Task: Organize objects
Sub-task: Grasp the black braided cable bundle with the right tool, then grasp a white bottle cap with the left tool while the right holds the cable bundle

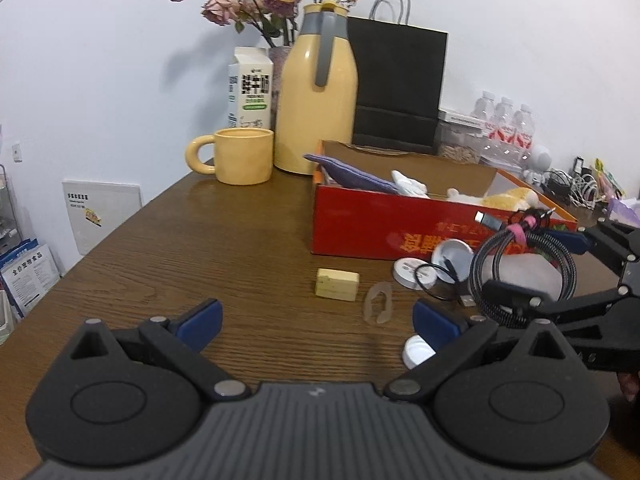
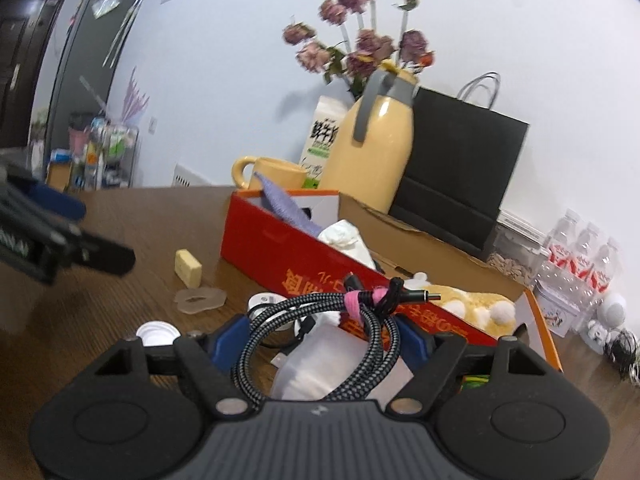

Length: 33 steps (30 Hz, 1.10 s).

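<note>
My right gripper [image 2: 324, 336] is shut on a coiled black-and-white braided cable [image 2: 280, 320] bound with a pink tie, lifted just above the table in front of the red box [image 2: 272, 248]. From the left wrist view the same cable [image 1: 560, 268] hangs between the right gripper's fingers [image 1: 568, 240] at the right edge. The red box [image 1: 360, 224] holds a purple cloth [image 1: 352, 176], a white item and a yellow plush toy [image 1: 504, 200]. My left gripper [image 1: 318, 322] stands open over the table with nothing between its pads. A small yellow block [image 1: 337, 283] and a translucent flat piece [image 1: 378, 304] lie just ahead of it.
Round white tins [image 1: 414, 274], a thin black wire, a white packet [image 2: 316, 364] and a white cap [image 1: 416, 350] lie near the box front. Behind it stand a yellow mug [image 1: 240, 156], yellow jug [image 1: 316, 92], milk carton [image 1: 250, 88], black paper bag [image 1: 400, 80] and water bottles [image 1: 508, 124].
</note>
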Tool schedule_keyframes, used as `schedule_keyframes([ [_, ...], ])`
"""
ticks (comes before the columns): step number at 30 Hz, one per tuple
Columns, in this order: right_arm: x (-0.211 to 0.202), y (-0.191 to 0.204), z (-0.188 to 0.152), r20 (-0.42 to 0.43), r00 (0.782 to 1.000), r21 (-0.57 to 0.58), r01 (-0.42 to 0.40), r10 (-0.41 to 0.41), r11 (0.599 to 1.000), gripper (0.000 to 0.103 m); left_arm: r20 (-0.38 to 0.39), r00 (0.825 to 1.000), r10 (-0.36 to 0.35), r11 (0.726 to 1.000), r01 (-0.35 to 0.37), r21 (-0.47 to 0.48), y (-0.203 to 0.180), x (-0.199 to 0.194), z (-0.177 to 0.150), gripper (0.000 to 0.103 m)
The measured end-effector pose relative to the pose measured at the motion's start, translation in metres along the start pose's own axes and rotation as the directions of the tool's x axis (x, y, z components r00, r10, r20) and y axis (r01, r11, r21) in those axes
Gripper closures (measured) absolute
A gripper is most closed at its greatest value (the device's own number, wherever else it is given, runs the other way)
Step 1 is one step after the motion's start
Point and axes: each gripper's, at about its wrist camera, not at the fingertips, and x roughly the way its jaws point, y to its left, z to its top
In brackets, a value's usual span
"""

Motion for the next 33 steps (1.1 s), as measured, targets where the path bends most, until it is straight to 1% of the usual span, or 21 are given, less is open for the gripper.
schedule_keyframes([
  [8, -0.027, -0.017, -0.005, 0.062, 0.997, 0.123, 0.044, -0.052, 0.991, 0.026, -0.042, 0.998, -0.037, 0.998, 0.039, 0.043, -0.025, 0.01, -0.005, 0.0],
  [11, -0.032, -0.025, -0.006, 0.071, 0.996, 0.169, 0.048, -0.061, 0.984, 0.026, -0.058, 0.997, -0.047, 0.997, 0.05, 0.061, -0.036, 0.013, -0.006, 0.0],
  [19, -0.04, -0.03, -0.008, 0.09, 0.994, 0.201, 0.049, -0.068, 0.978, 0.026, -0.094, 0.995, -0.034, 0.993, 0.045, 0.108, -0.059, 0.021, -0.01, 0.0],
  [20, -0.041, -0.031, -0.008, 0.093, 0.993, 0.205, 0.055, -0.075, 0.977, 0.046, -0.101, 0.994, -0.031, 0.993, 0.043, 0.113, -0.061, 0.023, -0.011, 0.0],
  [21, -0.042, -0.033, -0.008, 0.09, 0.993, 0.218, 0.057, -0.078, 0.974, 0.073, -0.106, 0.994, -0.027, 0.992, 0.04, 0.117, -0.062, 0.024, -0.011, 0.0],
  [22, -0.041, -0.035, -0.009, 0.086, 0.993, 0.23, 0.057, -0.079, 0.971, 0.076, -0.109, 0.994, -0.023, 0.992, 0.036, 0.12, -0.064, 0.025, -0.012, 0.0],
  [24, -0.04, -0.039, -0.011, 0.072, 0.994, 0.246, 0.065, -0.085, 0.967, 0.076, -0.117, 0.993, -0.019, 0.992, 0.033, 0.123, -0.065, 0.027, -0.012, 0.001],
  [25, -0.04, -0.039, -0.011, 0.071, 0.994, 0.25, 0.062, -0.082, 0.966, 0.076, -0.12, 0.993, -0.018, 0.992, 0.033, 0.126, -0.066, 0.027, -0.013, 0.003],
  [28, -0.041, -0.038, -0.012, 0.075, 0.994, 0.25, 0.055, -0.076, 0.967, 0.076, -0.132, 0.991, -0.024, 0.991, 0.04, 0.125, -0.068, 0.028, -0.014, 0.016],
  [29, -0.041, -0.039, -0.012, 0.073, 0.995, 0.255, 0.052, -0.073, 0.965, 0.073, -0.137, 0.99, -0.027, 0.991, 0.044, 0.125, -0.068, 0.028, -0.014, 0.026],
  [30, -0.041, -0.039, -0.012, 0.071, 0.995, 0.259, 0.05, -0.07, 0.964, 0.062, -0.144, 0.989, -0.032, 0.991, 0.05, 0.123, -0.068, 0.028, -0.015, 0.039],
  [31, -0.04, -0.039, -0.012, 0.067, 0.995, 0.264, 0.049, -0.069, 0.963, 0.054, -0.146, 0.989, -0.035, 0.991, 0.053, 0.123, -0.068, 0.028, -0.016, 0.045],
  [32, -0.04, -0.039, -0.013, 0.065, 0.996, 0.267, 0.049, -0.068, 0.963, 0.037, -0.139, 0.99, -0.035, 0.991, 0.053, 0.127, -0.068, 0.026, -0.016, 0.065],
  [33, -0.041, -0.038, -0.013, 0.066, 0.995, 0.267, 0.048, -0.068, 0.962, 0.027, -0.136, 0.99, -0.044, 0.99, 0.061, 0.124, -0.067, 0.025, -0.015, 0.074],
])
